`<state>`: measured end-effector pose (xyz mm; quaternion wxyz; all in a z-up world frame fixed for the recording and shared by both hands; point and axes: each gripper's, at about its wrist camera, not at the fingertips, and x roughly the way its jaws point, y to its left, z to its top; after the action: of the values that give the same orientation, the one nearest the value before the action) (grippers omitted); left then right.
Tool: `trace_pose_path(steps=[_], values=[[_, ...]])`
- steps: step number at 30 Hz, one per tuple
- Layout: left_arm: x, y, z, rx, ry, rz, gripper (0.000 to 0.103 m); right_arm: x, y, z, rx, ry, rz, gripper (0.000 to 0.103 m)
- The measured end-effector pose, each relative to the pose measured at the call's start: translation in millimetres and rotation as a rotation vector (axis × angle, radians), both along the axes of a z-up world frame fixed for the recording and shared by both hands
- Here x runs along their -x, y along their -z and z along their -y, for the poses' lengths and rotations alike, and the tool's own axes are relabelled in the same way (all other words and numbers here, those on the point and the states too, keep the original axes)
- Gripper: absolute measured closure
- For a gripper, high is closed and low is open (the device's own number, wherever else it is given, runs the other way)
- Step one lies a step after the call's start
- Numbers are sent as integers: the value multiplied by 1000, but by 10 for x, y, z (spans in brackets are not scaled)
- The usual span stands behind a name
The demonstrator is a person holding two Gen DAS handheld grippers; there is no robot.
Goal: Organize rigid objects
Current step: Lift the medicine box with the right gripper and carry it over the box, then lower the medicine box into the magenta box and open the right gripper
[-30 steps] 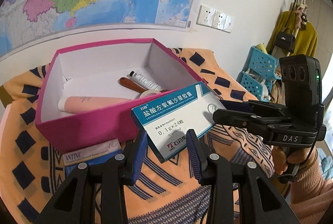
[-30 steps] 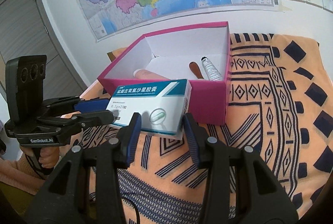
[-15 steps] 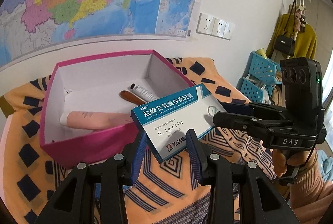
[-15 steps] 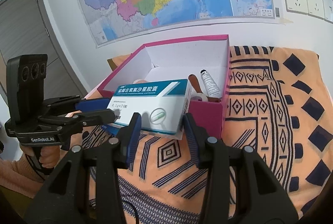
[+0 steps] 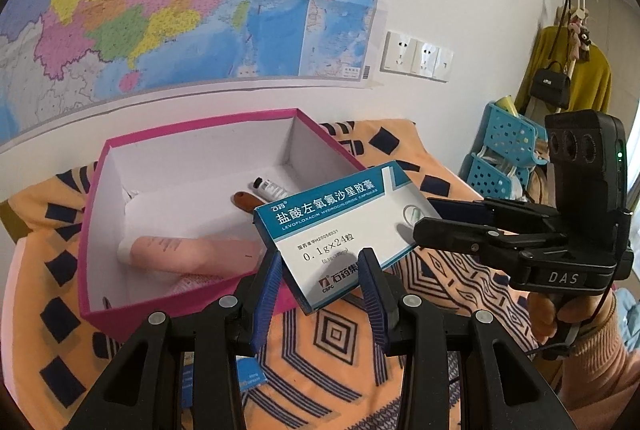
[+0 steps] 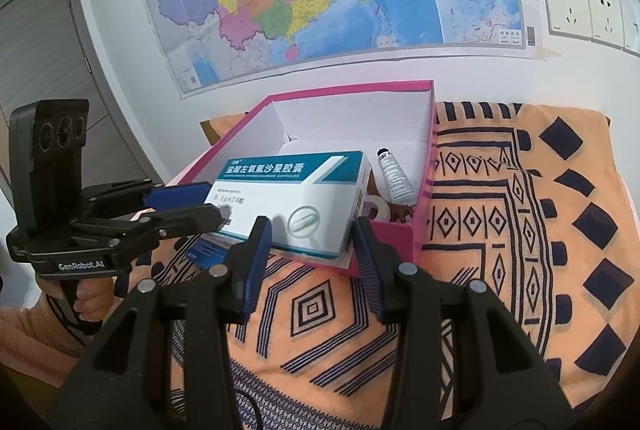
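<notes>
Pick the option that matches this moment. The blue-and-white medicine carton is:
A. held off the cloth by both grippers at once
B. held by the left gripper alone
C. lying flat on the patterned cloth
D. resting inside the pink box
A: the medicine carton hangs above the near wall of the pink box, with the left gripper and the right gripper each clamped on one end.

Orange patterned cloth — pink box, small blue carton on it

White-and-teal medicine carton held tilted above open pink box.
</notes>
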<state>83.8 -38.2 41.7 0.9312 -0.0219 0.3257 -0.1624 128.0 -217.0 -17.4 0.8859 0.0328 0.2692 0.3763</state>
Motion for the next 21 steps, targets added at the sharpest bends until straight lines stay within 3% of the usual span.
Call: trace_pose_path(steps=[21], values=[[-510, 86, -100, 21, -52, -57, 64, -368, -46, -131, 43, 28, -12, 58]])
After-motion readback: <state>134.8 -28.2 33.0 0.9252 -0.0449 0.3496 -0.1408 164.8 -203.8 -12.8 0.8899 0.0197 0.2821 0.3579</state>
